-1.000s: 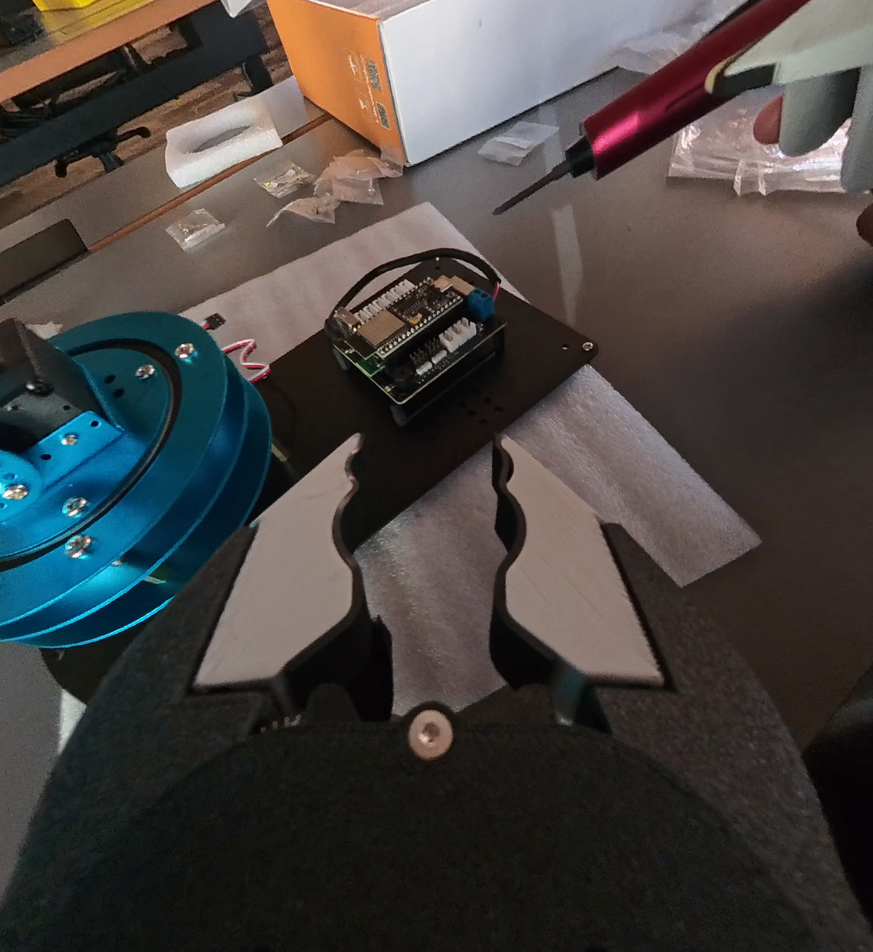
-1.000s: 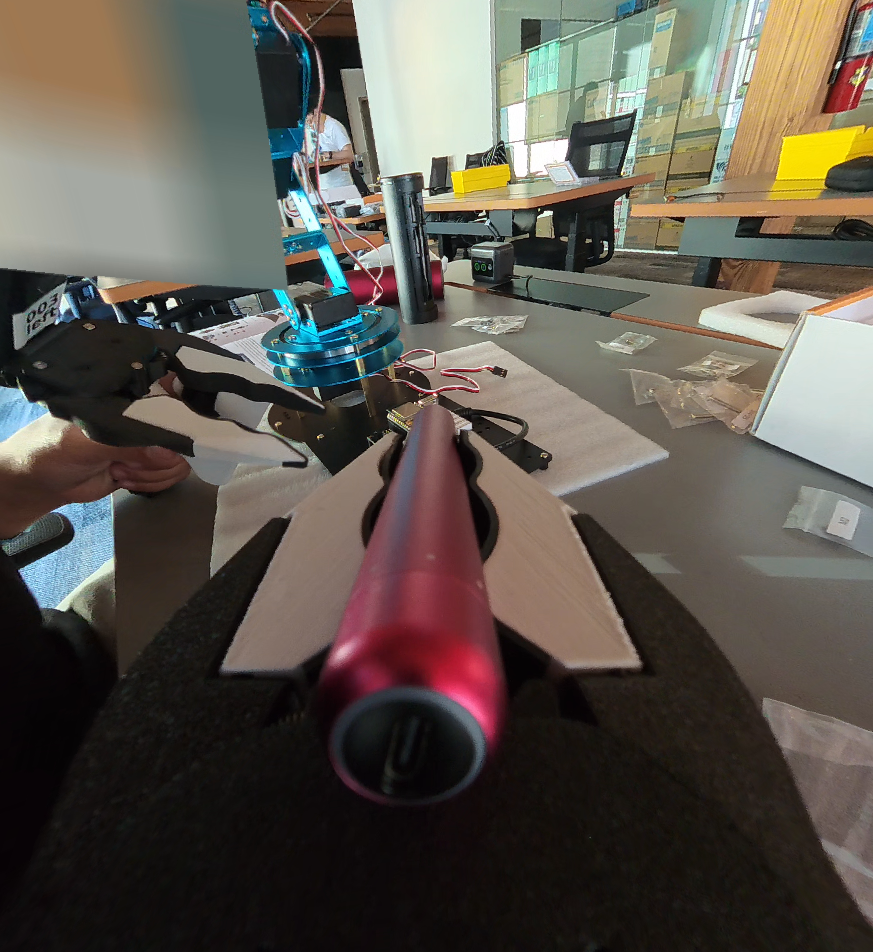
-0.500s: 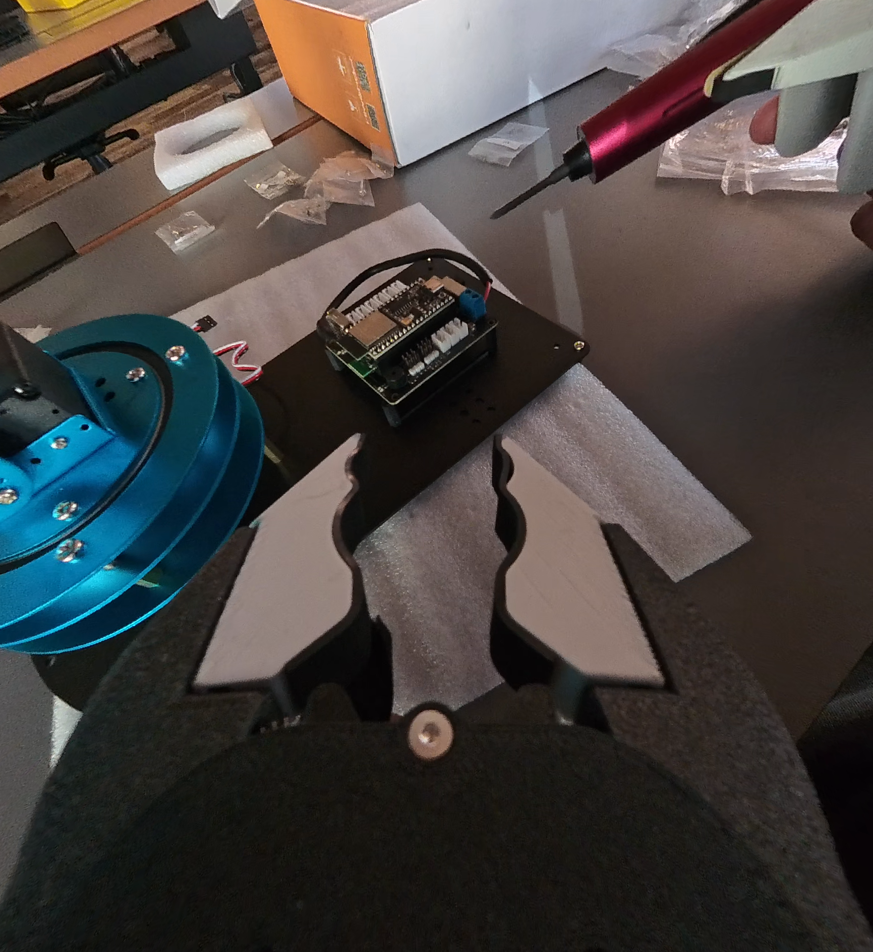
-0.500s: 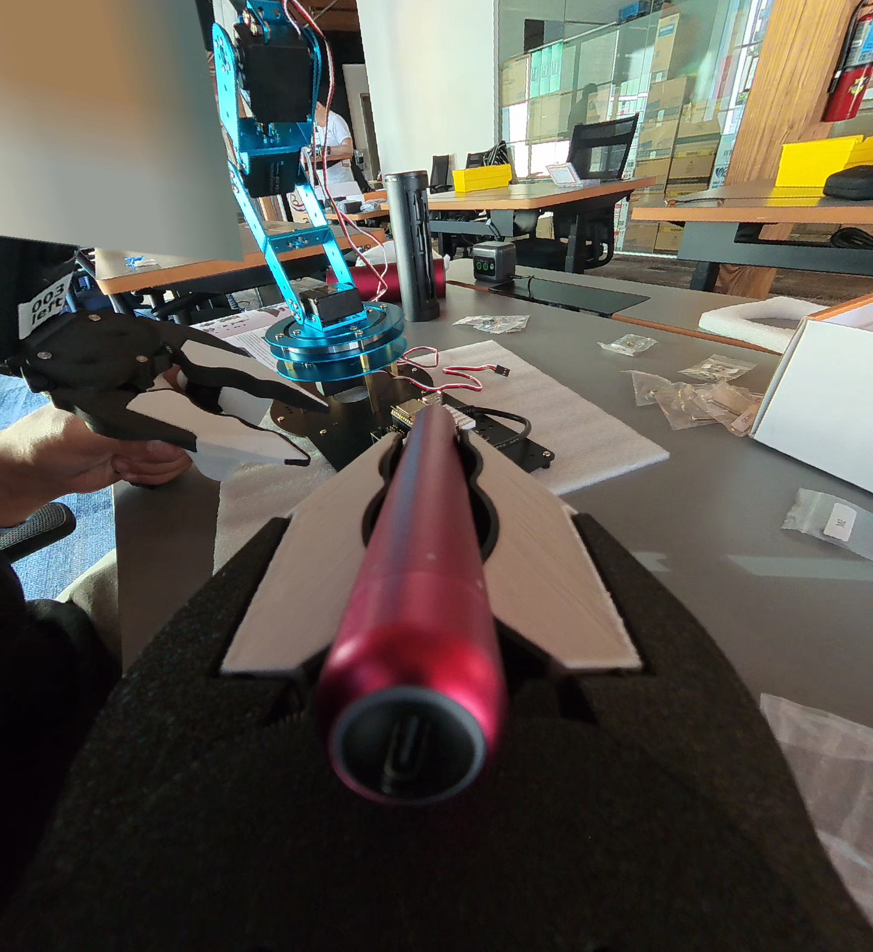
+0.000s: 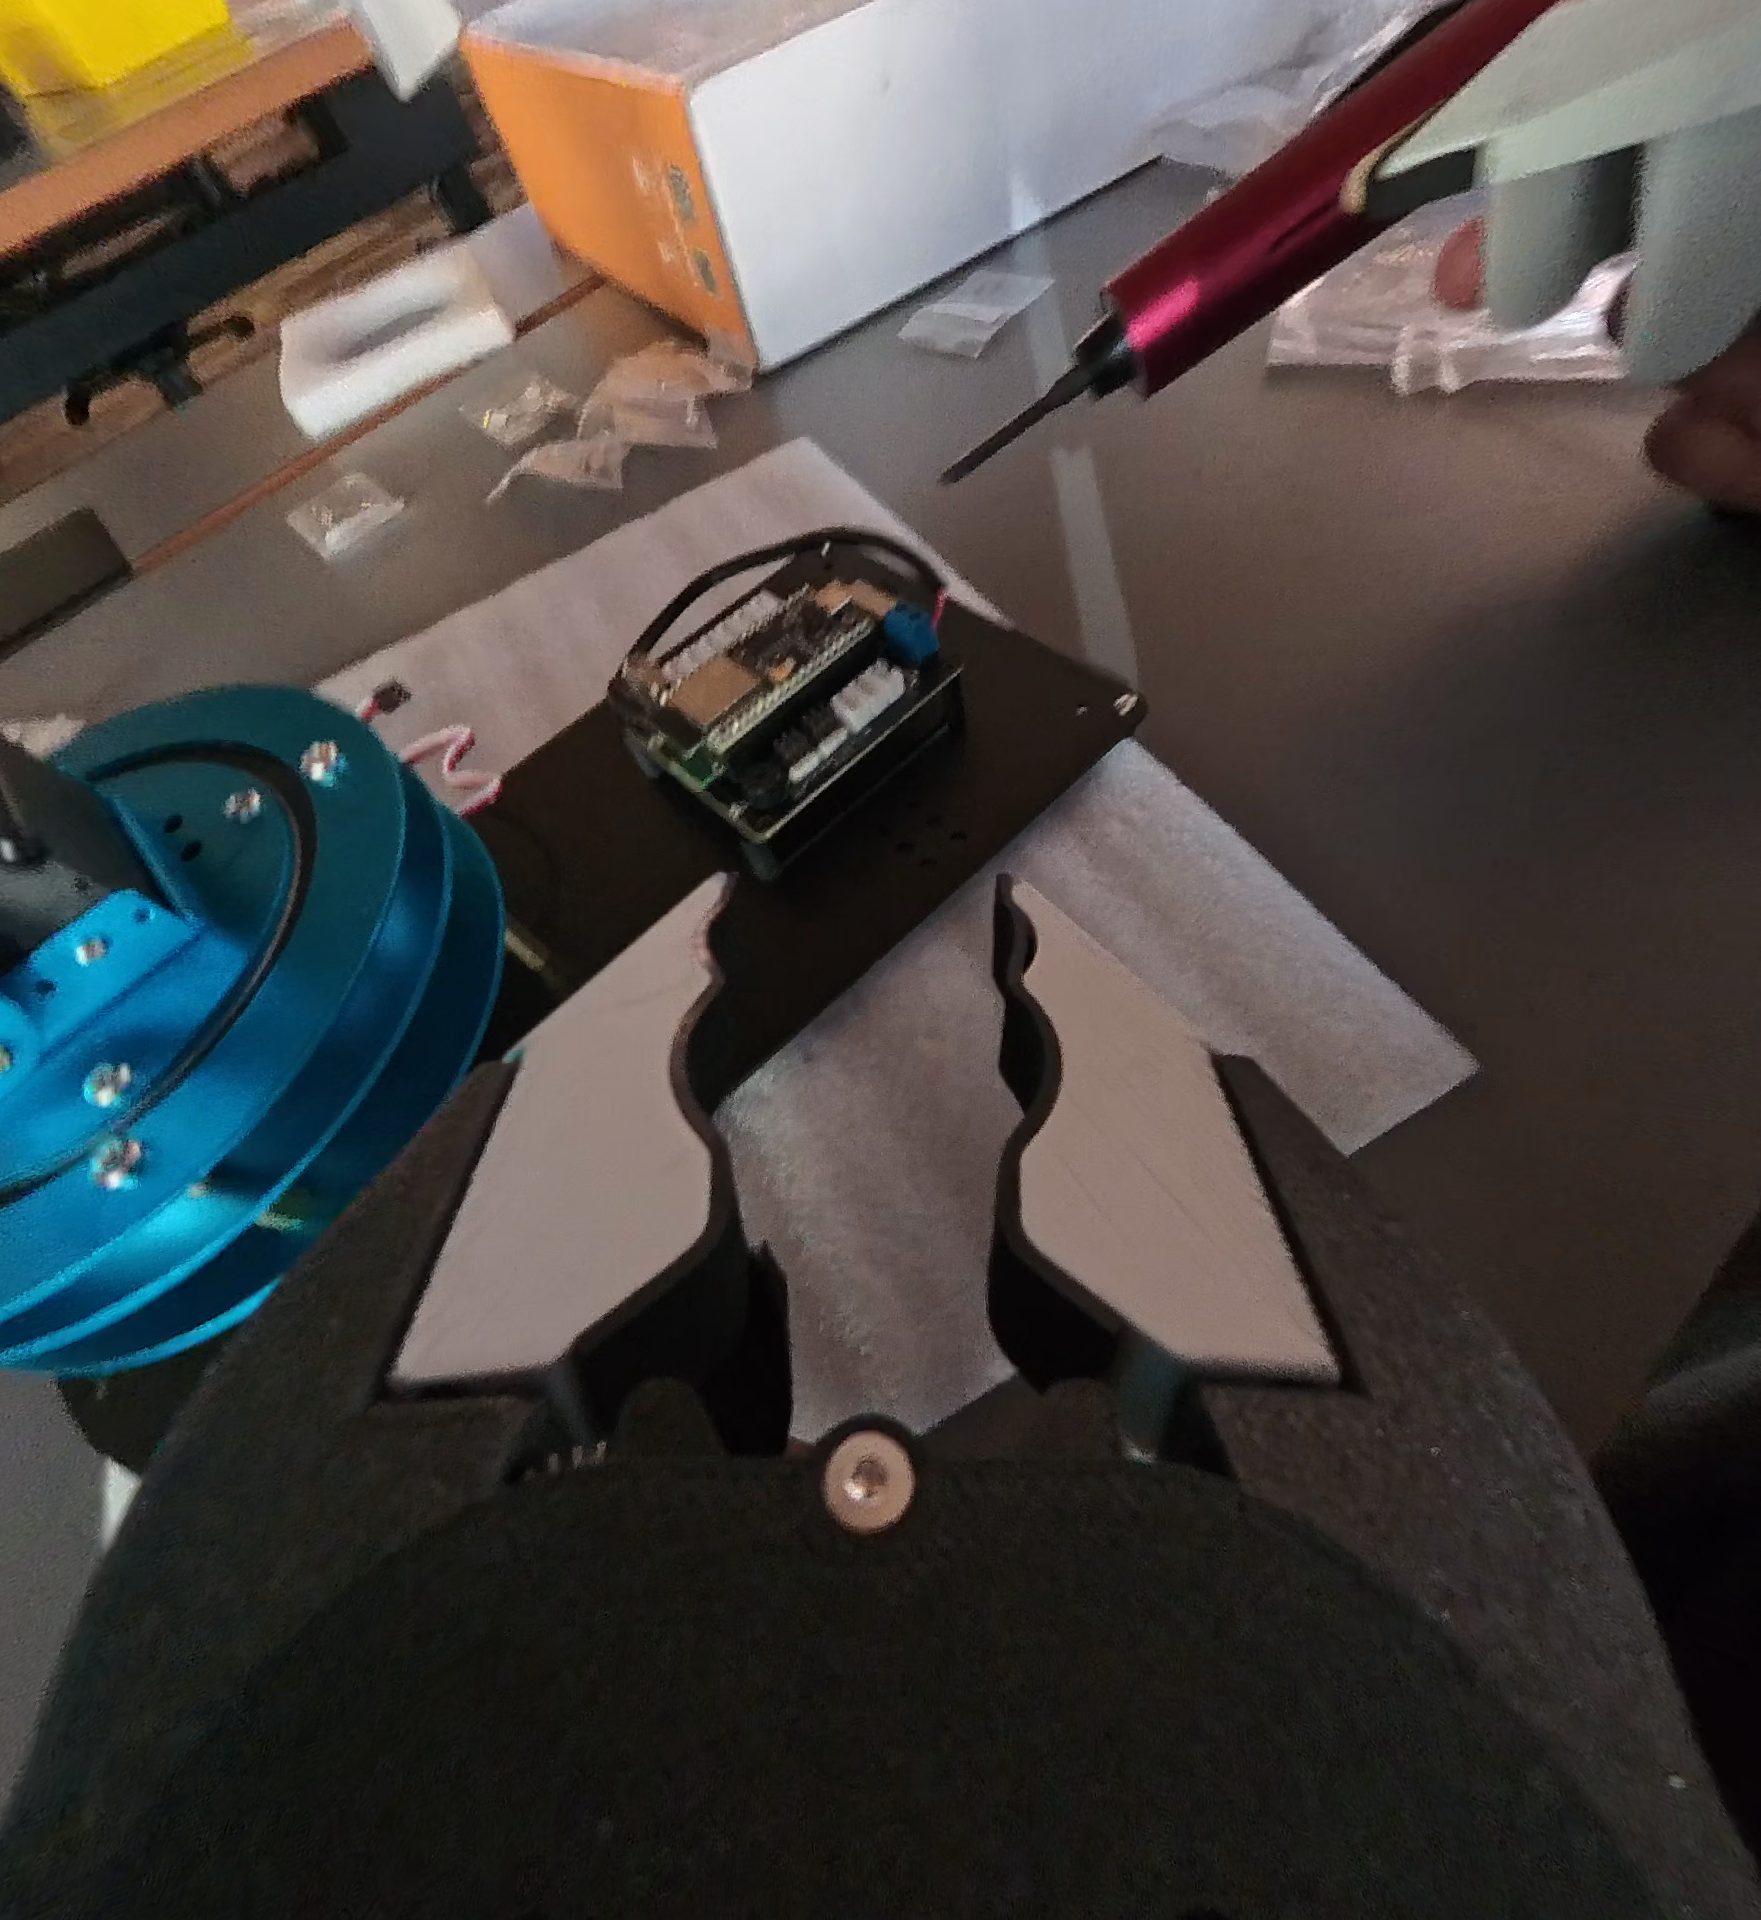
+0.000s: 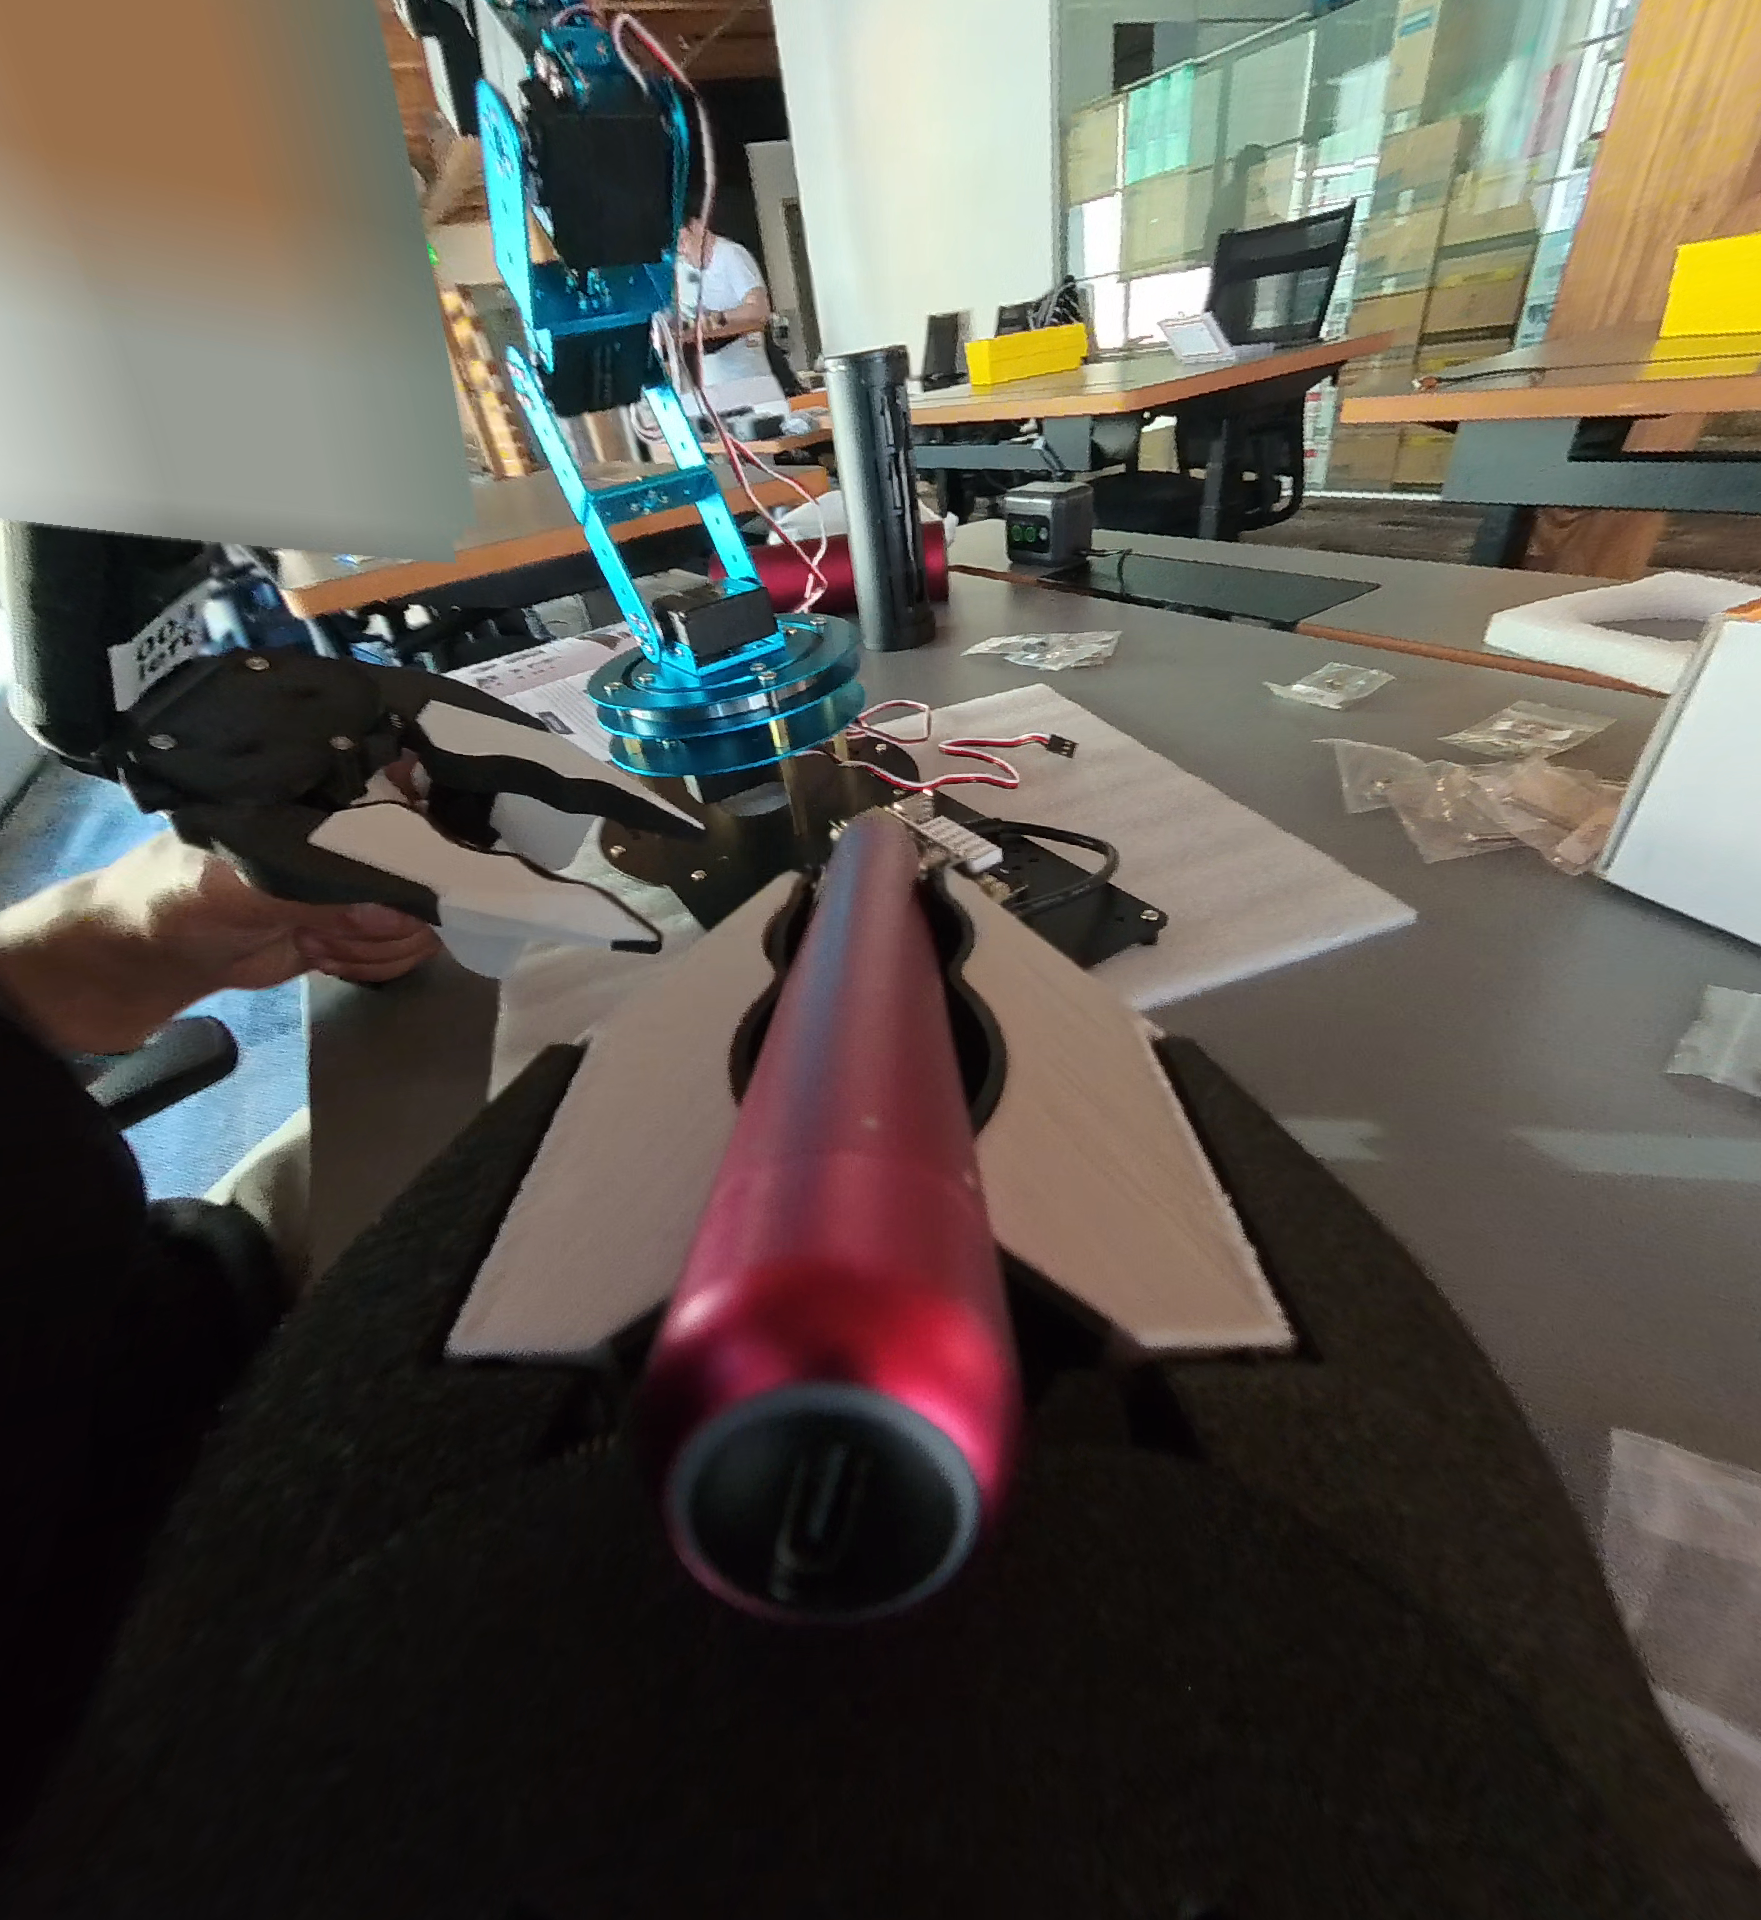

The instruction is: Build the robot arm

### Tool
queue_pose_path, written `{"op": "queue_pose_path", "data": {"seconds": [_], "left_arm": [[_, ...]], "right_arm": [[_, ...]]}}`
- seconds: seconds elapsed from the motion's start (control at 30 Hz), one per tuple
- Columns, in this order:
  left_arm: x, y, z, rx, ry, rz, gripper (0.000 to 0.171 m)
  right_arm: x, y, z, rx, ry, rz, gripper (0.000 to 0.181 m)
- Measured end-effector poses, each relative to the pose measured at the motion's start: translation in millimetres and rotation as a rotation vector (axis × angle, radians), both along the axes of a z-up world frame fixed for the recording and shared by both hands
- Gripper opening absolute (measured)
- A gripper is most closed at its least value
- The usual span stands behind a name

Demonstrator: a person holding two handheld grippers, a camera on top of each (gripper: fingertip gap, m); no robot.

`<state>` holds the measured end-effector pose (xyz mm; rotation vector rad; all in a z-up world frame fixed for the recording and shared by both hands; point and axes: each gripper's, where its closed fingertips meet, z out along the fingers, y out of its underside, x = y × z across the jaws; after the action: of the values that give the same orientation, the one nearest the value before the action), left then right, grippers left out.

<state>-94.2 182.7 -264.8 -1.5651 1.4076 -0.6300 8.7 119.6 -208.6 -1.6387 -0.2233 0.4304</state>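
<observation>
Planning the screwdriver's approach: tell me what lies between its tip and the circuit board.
In the left wrist view, only bare grey table lies between the screwdriver tip and the circuit board.

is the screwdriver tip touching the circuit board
Apart. The left wrist view shows the red screwdriver held by the right gripper, its tip in the air beyond the circuit board, grey table showing between them.

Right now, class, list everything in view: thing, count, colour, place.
electric screwdriver: one, red, clamped in right gripper, tip above the table
circuit board: one, green-black, on black base plate
black base plate: one, on white foam sheet
white foam sheet: one, on grey table
blue turntable: one, left end of the plate
blue arm links: one set, above turntable
box: one, white-orange, far side
small plastic bags: several, clear, near box
black cylinder: one, upright behind turntable
left gripper: open, over plate edge
right gripper: shut on screwdriver
</observation>
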Motion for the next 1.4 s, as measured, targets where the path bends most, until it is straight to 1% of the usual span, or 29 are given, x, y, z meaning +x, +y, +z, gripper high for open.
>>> {"op": "queue_pose_path", "data": {"seconds": [0.07, 0.13, 0.17, 0.2, 0.23, 0.27, 0.3, 0.33, 0.37, 0.4, 0.43, 0.53, 0.63, 0.8, 0.87, 1.1, 1.23, 1.4], "left_arm": [[7, -8, 18, 0.083, -0.076, -0.05, 0.046], [17, -16, 39, 0.231, -0.119, -0.106, 0.047], [23, -24, 47, 0.317, -0.122, -0.151, 0.047], [29, -34, 51, 0.397, -0.114, -0.21, 0.048], [34, -44, 48, 0.468, -0.079, -0.276, 0.049], [38, -51, 45, 0.546, -0.046, -0.308, 0.05], [42, -54, 45, 0.624, -0.027, -0.314, 0.046], [46, -55, 44, 0.693, -0.012, -0.312, 0.036], [49, -56, 44, 0.752, -0.002, -0.306, 0.028], [52, -60, 44, 0.794, -0.01, -0.31, 0.021], [54, -64, 47, 0.823, -0.027, -0.306, 0.021], [56, -76, 53, 0.874, -0.055, -0.284, 0.02], [60, -82, 52, 0.919, -0.045, -0.272, 0.02], [65, -99, 62, 0.919, -0.086, -0.272, 0.02], [67, -100, 66, 0.946, -0.094, -0.261, 0.021], [66, -107, 73, 0.927, -0.126, -0.263, 0.022], [63, -110, 77, 0.933, -0.146, -0.284, 0.021], [65, -107, 68, 0.957, -0.108, -0.324, 0.021]], "right_arm": [[-7, -1, 4, 0.003, 0.073, 0.058, 0.02], [-25, -5, 4, -0.052, 0.18, 0.177, 0.02], [-32, -7, 3, -0.068, 0.197, 0.206, 0.021], [-37, -8, 2, -0.074, 0.183, 0.213, 0.02], [-41, -9, 2, -0.075, 0.159, 0.212, 0.02], [-44, -10, 1, -0.078, 0.14, 0.211, 0.02], [-47, -12, 1, -0.078, 0.13, 0.212, 0.02], [-50, -15, 3, -0.072, 0.132, 0.219, 0.02], [-54, -19, 6, -0.056, 0.139, 0.231, 0.026], [-56, -23, 10, -0.036, 0.141, 0.238, 0.021], [-56, -27, 12, -0.024, 0.137, 0.237, 0.021], [-54, -37, 16, -0.012, 0.138, 0.226, 0.021], [-53, -44, 16, -0.001, 0.117, 0.204, 0.021], [-55, -52, 23, 0.042, 0.101, 0.195, 0.021], [-55, -53, 25, 0.063, 0.089, 0.178, 0.021], [-57, -57, 29, 0.128, 0.054, 0.166, 0.021], [-59, -59, 33, 0.147, 0.06, 0.199, 0.022], [-60, -57, 25, 0.08, 0.09, 0.235, 0.021]]}}
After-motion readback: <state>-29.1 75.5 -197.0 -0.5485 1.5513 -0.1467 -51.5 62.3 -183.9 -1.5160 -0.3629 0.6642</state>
